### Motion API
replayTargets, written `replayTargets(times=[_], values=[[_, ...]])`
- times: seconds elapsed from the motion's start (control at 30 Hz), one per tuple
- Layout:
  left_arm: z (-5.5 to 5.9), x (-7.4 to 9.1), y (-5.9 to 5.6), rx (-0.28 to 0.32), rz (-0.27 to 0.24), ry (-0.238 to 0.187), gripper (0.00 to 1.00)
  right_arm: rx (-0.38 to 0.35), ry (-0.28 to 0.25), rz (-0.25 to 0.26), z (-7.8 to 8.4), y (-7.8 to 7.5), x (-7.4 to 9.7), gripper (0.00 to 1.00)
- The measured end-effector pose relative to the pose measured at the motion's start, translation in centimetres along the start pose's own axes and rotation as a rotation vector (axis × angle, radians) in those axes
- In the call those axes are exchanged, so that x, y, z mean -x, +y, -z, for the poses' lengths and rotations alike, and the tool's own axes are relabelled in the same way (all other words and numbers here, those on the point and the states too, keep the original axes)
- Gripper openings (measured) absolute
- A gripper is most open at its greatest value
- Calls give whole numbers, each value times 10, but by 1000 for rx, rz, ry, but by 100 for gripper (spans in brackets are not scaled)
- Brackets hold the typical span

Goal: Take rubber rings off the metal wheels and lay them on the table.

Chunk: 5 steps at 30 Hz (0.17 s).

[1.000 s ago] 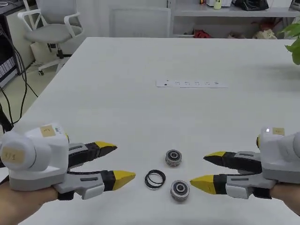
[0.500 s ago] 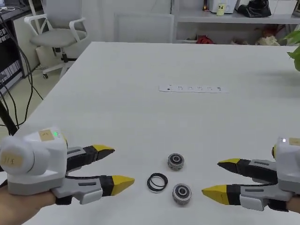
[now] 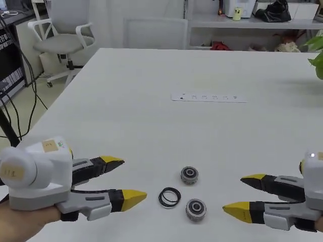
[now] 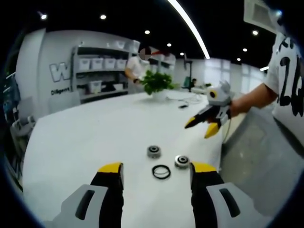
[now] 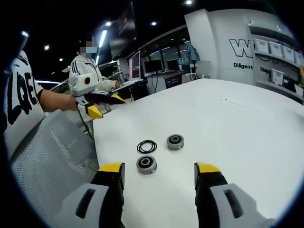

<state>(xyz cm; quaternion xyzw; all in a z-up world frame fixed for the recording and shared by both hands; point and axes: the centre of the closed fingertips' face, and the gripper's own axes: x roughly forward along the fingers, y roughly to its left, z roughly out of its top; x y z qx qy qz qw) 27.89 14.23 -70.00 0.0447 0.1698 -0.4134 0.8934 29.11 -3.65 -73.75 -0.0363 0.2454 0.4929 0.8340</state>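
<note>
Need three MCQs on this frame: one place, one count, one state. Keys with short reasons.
1. Where are the rubber rings? A) on the table, beside the metal wheels B) around a wheel C) in a gripper
2. How many metal wheels? A) one B) two C) four
3. Grippers? A) both open, empty B) left shut on a ring C) right shut on a wheel
1A: rings lie flat, apart from both wheels. 2B: one far, one near. 3A: left gripper and right gripper jaws spread, nothing between.

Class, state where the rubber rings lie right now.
In the head view, the black rubber rings lie on the table just left of the two metal wheels, between them and the left claw.
</note>
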Motion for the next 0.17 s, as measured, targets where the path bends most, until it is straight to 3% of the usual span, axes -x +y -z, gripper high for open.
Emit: replayTargets(times=[0.17], values=[[-2, 1, 0, 5, -8, -6, 58, -6, -8, 2, -1, -1, 0, 56]])
